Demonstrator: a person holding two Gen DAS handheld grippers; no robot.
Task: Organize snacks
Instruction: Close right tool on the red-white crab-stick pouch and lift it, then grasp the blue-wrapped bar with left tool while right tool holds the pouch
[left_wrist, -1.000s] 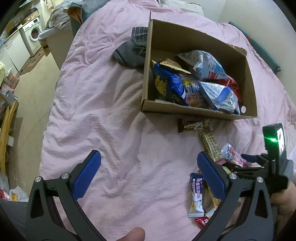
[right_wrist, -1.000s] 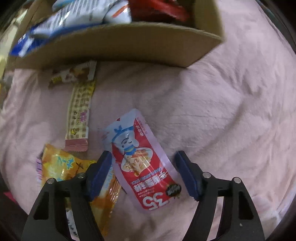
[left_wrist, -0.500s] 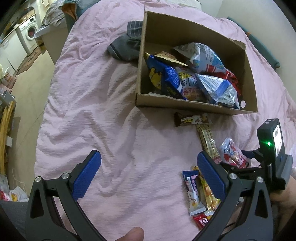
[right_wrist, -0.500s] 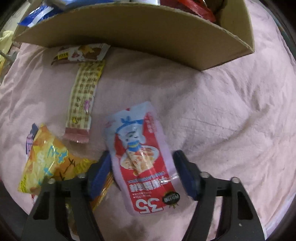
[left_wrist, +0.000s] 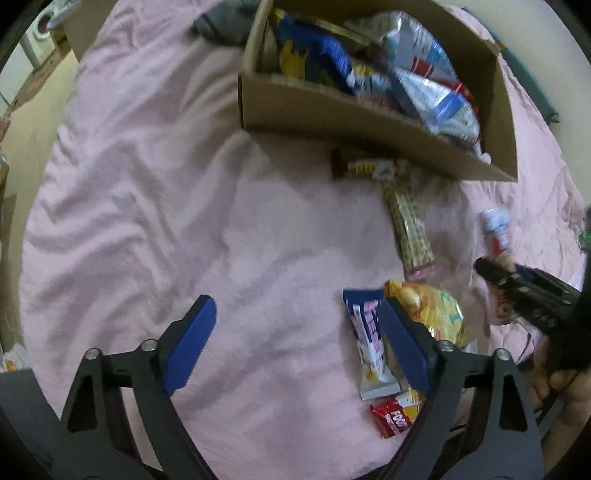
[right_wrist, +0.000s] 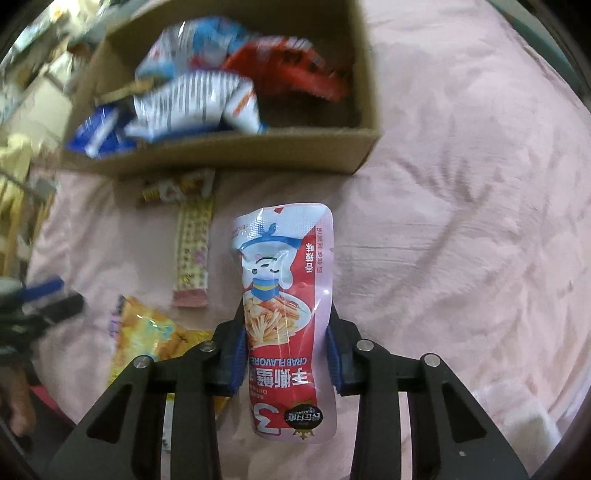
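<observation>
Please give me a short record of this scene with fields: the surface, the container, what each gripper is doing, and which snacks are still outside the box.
surface: pink bedsheet
container: open cardboard box, already holding several snack bags
right gripper: shut on crab stick pouch; its fingers have just been closing on it
left gripper: open, nothing between the fingers, which have just been closing a little
loose snacks: brown bar, checked bar, yellow bag, blue and white bar, small red packet
</observation>
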